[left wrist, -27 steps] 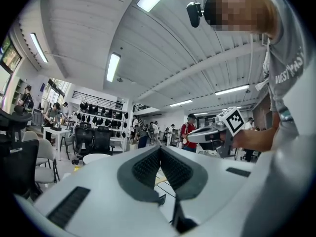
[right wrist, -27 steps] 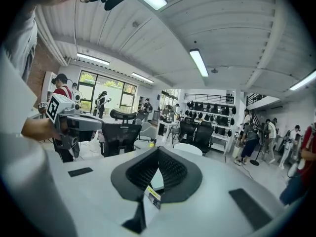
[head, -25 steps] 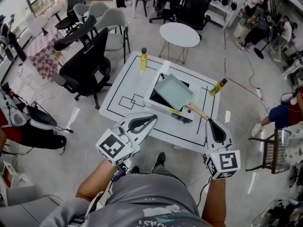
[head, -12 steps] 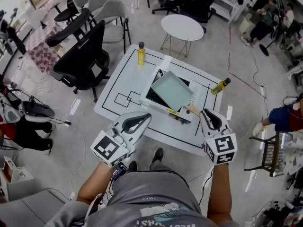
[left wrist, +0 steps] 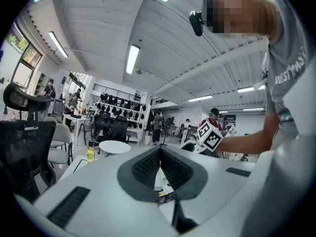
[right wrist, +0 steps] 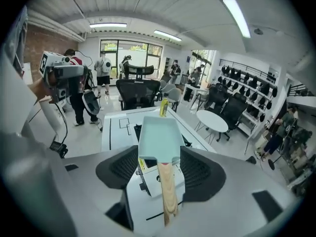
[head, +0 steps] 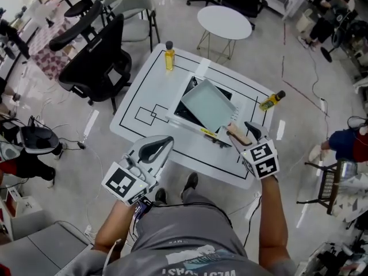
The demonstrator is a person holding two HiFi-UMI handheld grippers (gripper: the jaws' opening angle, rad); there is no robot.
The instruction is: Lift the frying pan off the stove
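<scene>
A pale teal rectangular frying pan (head: 208,103) rests tilted on the black-topped stove (head: 183,114) on the white table (head: 144,99). Its wooden handle (head: 237,133) points toward me. My right gripper (head: 246,135) is at the handle, and its jaws are opening. In the right gripper view the handle (right wrist: 168,186) runs between the two dark pads (right wrist: 197,169) with a gap on each side, and the pan (right wrist: 159,138) lies straight ahead. My left gripper (head: 154,149) hangs shut and empty in front of the table's near left edge.
A yellow bottle (head: 169,56) stands at the table's far left corner and another (head: 270,101) lies by its right edge. Black office chairs (head: 98,68) are to the left, a round white table (head: 224,23) beyond. People stand around the room's edges.
My right gripper has moved forward from behind the handle's end and opened, so the handle now lies between its jaws. The left gripper has stayed shut.
</scene>
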